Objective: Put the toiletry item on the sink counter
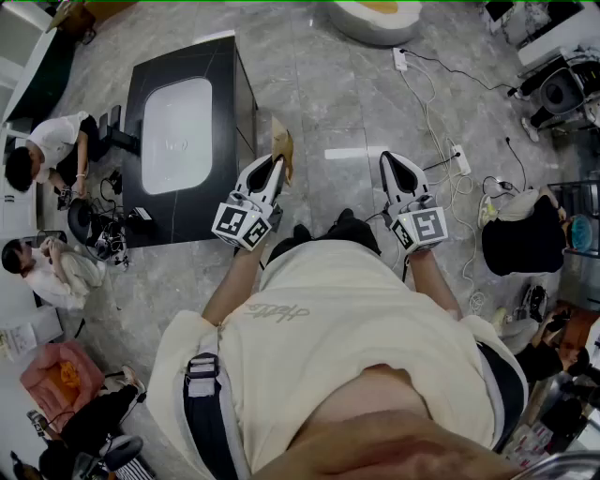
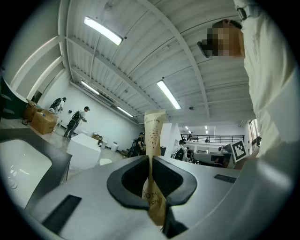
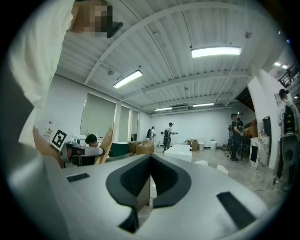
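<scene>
A tan paper toiletry pouch (image 1: pixel 281 148) sticks up from my left gripper (image 1: pixel 275 161), which is shut on it. In the left gripper view the pouch (image 2: pixel 154 136) stands upright, pinched between the black jaws of the left gripper (image 2: pixel 151 158). The black sink counter (image 1: pixel 150 75) with its white basin (image 1: pixel 176 133) lies just left of that gripper; its edge (image 2: pixel 44 161) shows low at the left. My right gripper (image 1: pixel 390 159) is held beside the left one, over the floor. In its own view the right gripper (image 3: pixel 150 157) has its jaws together with nothing held, and the pouch (image 3: pixel 107 143) shows at the left.
Two people (image 1: pixel 42 155) sit on the floor left of the counter among bags and gear. Cables and a power strip (image 1: pixel 459 159) trail over the grey floor to the right, near a seated person (image 1: pixel 520 234). A white tub (image 1: pixel 375 21) stands far ahead.
</scene>
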A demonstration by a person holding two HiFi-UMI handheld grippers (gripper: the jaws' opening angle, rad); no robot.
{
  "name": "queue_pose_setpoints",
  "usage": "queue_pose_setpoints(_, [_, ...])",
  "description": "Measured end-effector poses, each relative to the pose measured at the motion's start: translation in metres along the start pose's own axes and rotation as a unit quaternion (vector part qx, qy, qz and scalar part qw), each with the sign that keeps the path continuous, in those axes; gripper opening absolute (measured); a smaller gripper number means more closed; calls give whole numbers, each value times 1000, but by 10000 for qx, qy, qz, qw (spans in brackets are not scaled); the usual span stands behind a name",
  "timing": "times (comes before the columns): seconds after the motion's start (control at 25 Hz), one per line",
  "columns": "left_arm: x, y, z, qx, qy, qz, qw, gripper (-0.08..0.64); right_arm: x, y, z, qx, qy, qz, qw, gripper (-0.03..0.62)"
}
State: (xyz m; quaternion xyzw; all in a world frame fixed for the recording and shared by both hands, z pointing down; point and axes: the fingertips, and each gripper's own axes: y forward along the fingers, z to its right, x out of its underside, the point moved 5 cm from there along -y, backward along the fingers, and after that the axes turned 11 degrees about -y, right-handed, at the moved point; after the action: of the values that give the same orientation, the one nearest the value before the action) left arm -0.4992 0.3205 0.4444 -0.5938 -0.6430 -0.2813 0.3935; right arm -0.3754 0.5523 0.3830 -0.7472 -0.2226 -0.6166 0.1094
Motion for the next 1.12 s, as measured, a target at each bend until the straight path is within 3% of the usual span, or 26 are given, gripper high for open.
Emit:
queue_pose_setpoints(0.16, [-6,8,-14,-22,54,68,10000,28,0,18,3,-53,-65,26,10000,-6])
queue_pose_setpoints(0.32, [-3,7,-35,-181,-128,99,9997,28,3,36,-2,-234,-26,-86,9997,-6])
queue_pose_setpoints(0.68, [18,32,-56,-638,-344,-39,9974,28,46,60,27,-461,331,-526,9970,-6])
queue_pose_setpoints(0.96, [0,103,-78,-1046,-241,-145,9941,28,69,135,80,-843,744,-333,9931,-6])
queue_pose_setpoints(1.12, [-20,180,-73,-892,20,-175,9959,28,70,168,142,-836,580,-226,9946,-6])
